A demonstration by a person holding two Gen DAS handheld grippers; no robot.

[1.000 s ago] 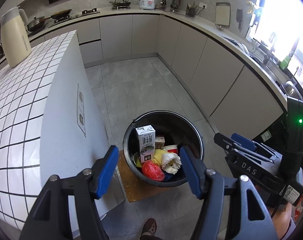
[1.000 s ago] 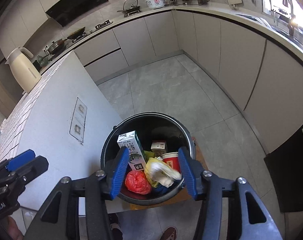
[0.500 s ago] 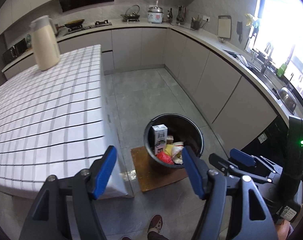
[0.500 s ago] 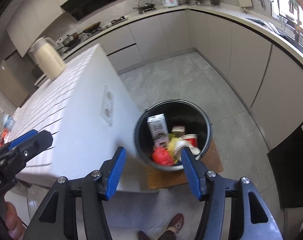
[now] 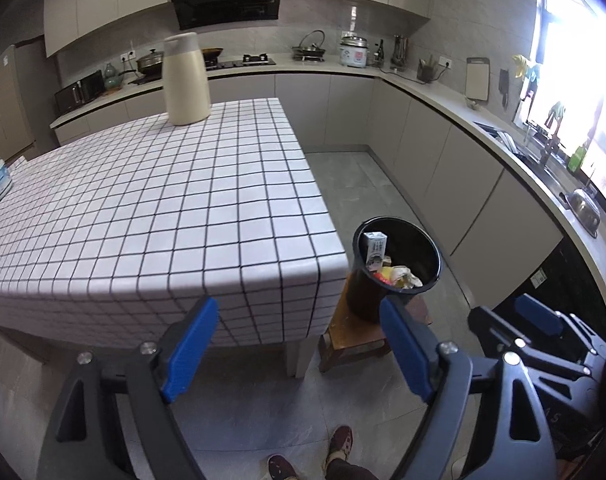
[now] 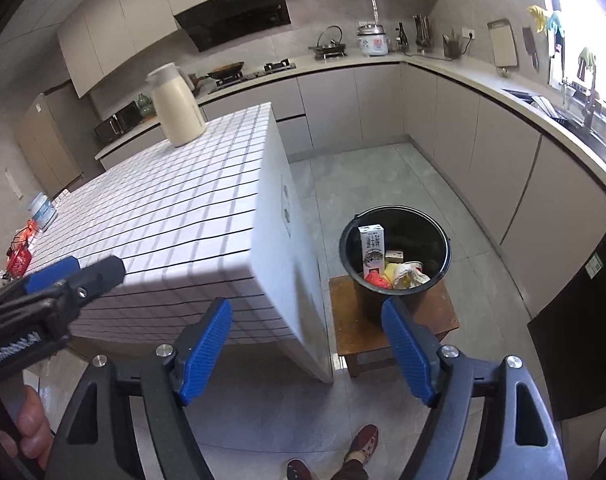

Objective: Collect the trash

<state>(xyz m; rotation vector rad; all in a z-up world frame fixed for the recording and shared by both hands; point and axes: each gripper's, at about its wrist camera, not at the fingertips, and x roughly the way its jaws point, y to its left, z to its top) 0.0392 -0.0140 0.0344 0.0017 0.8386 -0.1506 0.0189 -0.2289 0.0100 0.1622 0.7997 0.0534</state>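
- Left wrist view: the left gripper (image 5: pixel 299 344) fills the bottom of the frame, its blue pads wide apart with nothing between them — the jaws have just been opening. The right gripper (image 5: pixel 539 320) shows at lower right, also bare.
- The bin (image 5: pixel 397 268) sits right of centre on a low stool (image 5: pixel 355 340), just beside the table (image 5: pixel 163 208) corner. It is about half full: an upright carton (image 5: pixel 375 249), something red and yellow, crumpled pale wrap.
- Handling, as a guess: the carton looks light and stiff-sided, best pinched across its flat faces; the wrap is soft and would crush, so any fold will do. The bin's thin rim is the place to grip if it must be shifted.
- Right wrist view: the right gripper (image 6: pixel 307 344) has its pads spread too, just opened, holding nothing. The left gripper (image 6: pixel 59 280) enters from the left edge, held by a hand (image 6: pixel 31 432).
- More trash may lie at the left edge of the table — a red wrapper (image 6: pixel 19 258), thin and likely slippery, and a small tub (image 6: pixel 43 210), probably light and rigid, to be taken across its sides.
- Writing: the left gripper's body reads something like "GenRobot.AI", partly blurred. The carton bears print too small to read.
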